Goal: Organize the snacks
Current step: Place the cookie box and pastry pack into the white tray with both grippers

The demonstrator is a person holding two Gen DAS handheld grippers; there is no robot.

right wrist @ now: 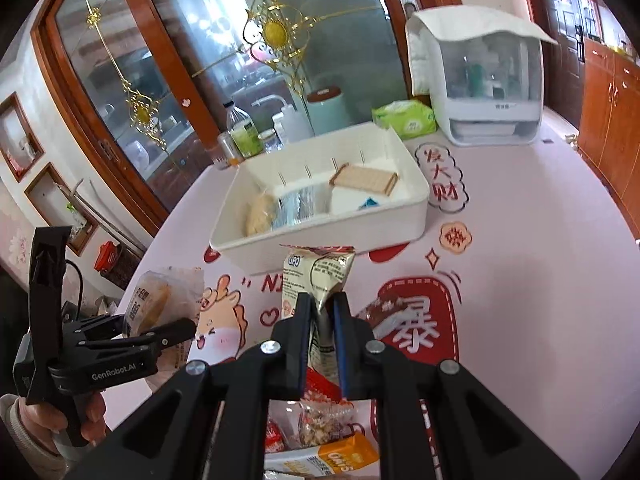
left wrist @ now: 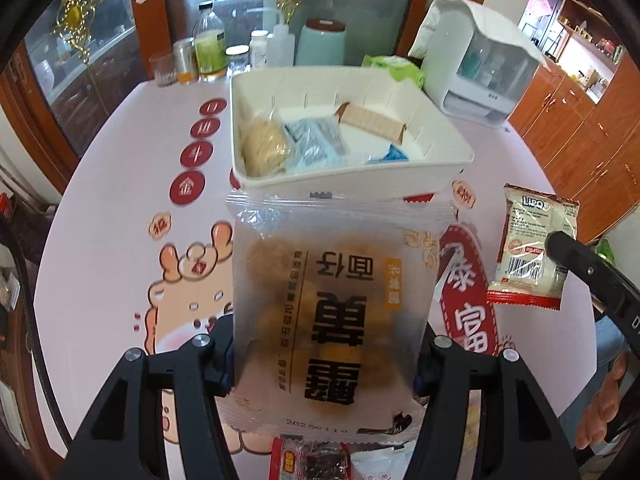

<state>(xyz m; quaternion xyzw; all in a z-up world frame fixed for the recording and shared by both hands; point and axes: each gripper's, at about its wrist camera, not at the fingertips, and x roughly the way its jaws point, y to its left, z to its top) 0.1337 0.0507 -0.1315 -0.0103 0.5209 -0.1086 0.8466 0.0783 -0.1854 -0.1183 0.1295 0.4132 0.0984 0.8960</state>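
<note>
Item: white tray (left wrist: 352, 184), my landmark, already holding several snacks. I am clamping my left gripper (left wrist: 324, 364) across a frosted pastry packet (left wrist: 332, 300), hanging just short of the tray's near wall for dropping in. I am pinching my right gripper (right wrist: 320, 312) tight on a Lipo biscuit packet (right wrist: 316, 268), also near that wall. Loose snacks (right wrist: 320, 432) are lying further from the tray, unsorted.

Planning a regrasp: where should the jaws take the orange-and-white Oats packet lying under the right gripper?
Grip the orange-and-white Oats packet by its orange right end, coming from above. It lies flat at the pile's near edge, and that end looks the least covered; the clear nut-mix wrapper overlaps its far side. Its thickness cannot be judged.
</note>
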